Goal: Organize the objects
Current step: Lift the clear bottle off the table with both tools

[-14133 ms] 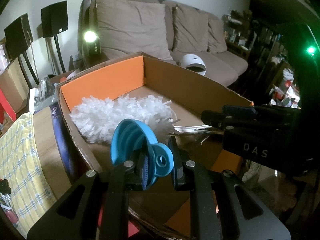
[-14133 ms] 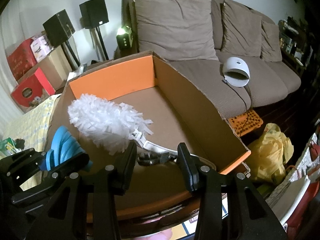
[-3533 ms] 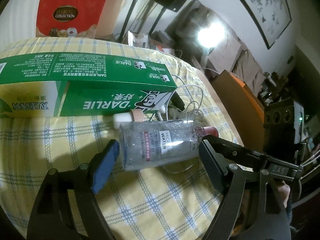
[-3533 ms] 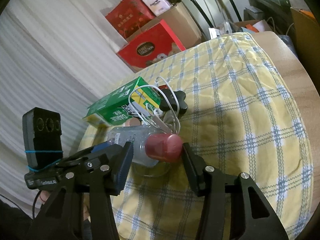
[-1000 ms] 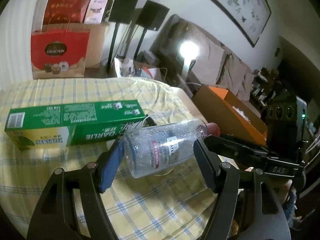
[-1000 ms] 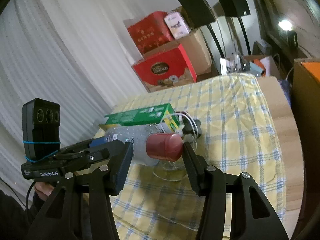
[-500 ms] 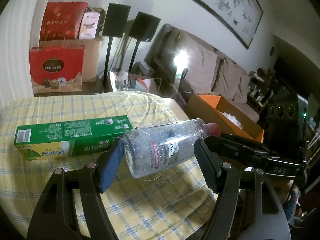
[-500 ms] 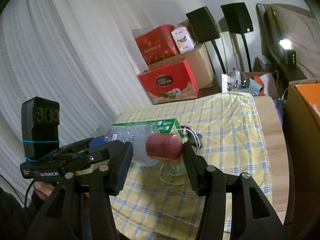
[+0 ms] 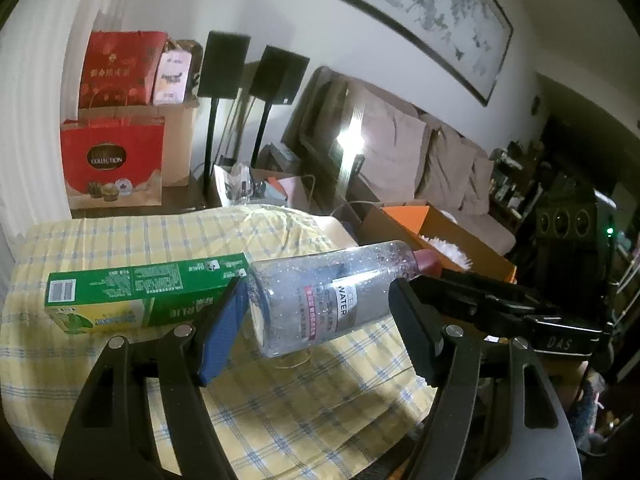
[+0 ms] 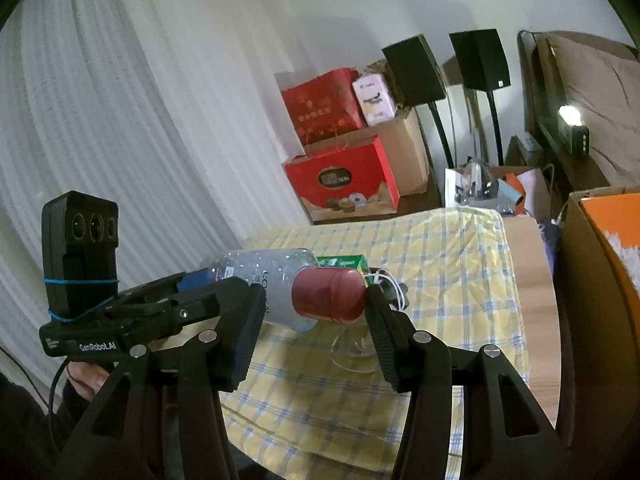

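A clear plastic bottle (image 9: 324,292) with a dark red cap (image 10: 330,294) is held lying sideways in the air above a table covered in a yellow checked cloth (image 9: 280,400). Two handheld grippers share the load. The left gripper (image 9: 316,320) clamps the wide body of the bottle between its fingers, spread fairly wide to fit it. The right gripper (image 10: 312,324) closes more narrowly on the red cap end. Beneath the bottle, on the cloth, lie a long green box (image 9: 140,292) and a tangle of white cable (image 10: 386,280). To the right, beside the table, stands an open cardboard box (image 9: 452,236) with an orange inner flap, with something white and fluffy inside.

The step in hand looks like carrying the bottle across to that box. To do it well, both hands should travel together at matching speed, so the bottle is neither twisted nor pulled apart. Keep it high enough to clear the box's near wall, then lower it inside before loosening either grip. The smooth plastic may slip, so steady pressure matters.
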Demonstrator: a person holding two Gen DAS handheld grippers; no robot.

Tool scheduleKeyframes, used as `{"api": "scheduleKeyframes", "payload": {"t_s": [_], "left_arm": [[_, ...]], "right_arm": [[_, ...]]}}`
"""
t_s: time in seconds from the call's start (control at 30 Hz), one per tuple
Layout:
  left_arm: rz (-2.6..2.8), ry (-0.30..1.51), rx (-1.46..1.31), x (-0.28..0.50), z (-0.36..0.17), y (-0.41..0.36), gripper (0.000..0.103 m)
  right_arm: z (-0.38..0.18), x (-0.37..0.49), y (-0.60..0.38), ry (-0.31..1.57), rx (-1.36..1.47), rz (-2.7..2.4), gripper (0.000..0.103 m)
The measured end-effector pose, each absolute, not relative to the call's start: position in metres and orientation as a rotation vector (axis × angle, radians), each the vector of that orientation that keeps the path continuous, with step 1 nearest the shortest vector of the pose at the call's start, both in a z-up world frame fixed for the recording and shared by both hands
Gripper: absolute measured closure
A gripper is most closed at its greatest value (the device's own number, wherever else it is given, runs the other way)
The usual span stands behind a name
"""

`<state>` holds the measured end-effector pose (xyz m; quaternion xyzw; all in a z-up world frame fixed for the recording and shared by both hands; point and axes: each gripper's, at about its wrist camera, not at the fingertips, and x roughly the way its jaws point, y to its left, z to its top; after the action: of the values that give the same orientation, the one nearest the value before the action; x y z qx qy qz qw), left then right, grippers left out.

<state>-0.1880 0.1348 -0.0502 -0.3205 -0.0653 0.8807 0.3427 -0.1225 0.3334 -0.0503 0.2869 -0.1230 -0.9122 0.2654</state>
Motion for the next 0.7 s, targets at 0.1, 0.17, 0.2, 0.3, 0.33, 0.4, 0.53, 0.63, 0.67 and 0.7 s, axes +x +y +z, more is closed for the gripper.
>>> {"api": "scheduleKeyframes", "payload": {"t_s": [0.1,0.17,0.2,0.3,0.33,0.4,0.53,0.63,0.67,0.7], "left_arm": [[2.297,-0.169,-0.816,-0.184,-0.046,0.133,0.034],[2.300,-0.172,-0.807,-0.182,-0.042,0.132,0.034],[2.302,-0.171,-0.803,-0.181,-0.041,0.132,0.034],[2.306,-0.169,-0.792,-0.178,-0.038,0.132,0.034],[2.308,-0.167,-0.787,-0.176,-0.037,0.133,0.034],[2.309,-0.168,-0.780,-0.175,-0.034,0.133,0.034],[2.309,-0.166,-0.765,-0.170,-0.030,0.135,0.034],[2.307,-0.165,-0.757,-0.166,-0.027,0.138,0.034],[2.307,-0.164,-0.755,-0.166,-0.026,0.139,0.034],[2.305,-0.164,-0.751,-0.165,-0.026,0.140,0.034]], "right_arm": [[-0.046,-0.118,0.333,-0.325,0.763,-2.465,0.051],[-0.043,-0.115,0.332,-0.321,0.758,-2.466,0.051],[-0.042,-0.114,0.332,-0.321,0.754,-2.467,0.051],[-0.039,-0.111,0.332,-0.322,0.745,-2.468,0.051],[-0.038,-0.109,0.332,-0.322,0.741,-2.468,0.051],[-0.035,-0.107,0.333,-0.322,0.735,-2.469,0.051],[-0.029,-0.103,0.334,-0.314,0.722,-2.475,0.051],[-0.025,-0.100,0.337,-0.317,0.718,-2.482,0.051],[-0.024,-0.099,0.338,-0.318,0.716,-2.485,0.051],[-0.024,-0.098,0.340,-0.320,0.716,-2.486,0.051]]}}
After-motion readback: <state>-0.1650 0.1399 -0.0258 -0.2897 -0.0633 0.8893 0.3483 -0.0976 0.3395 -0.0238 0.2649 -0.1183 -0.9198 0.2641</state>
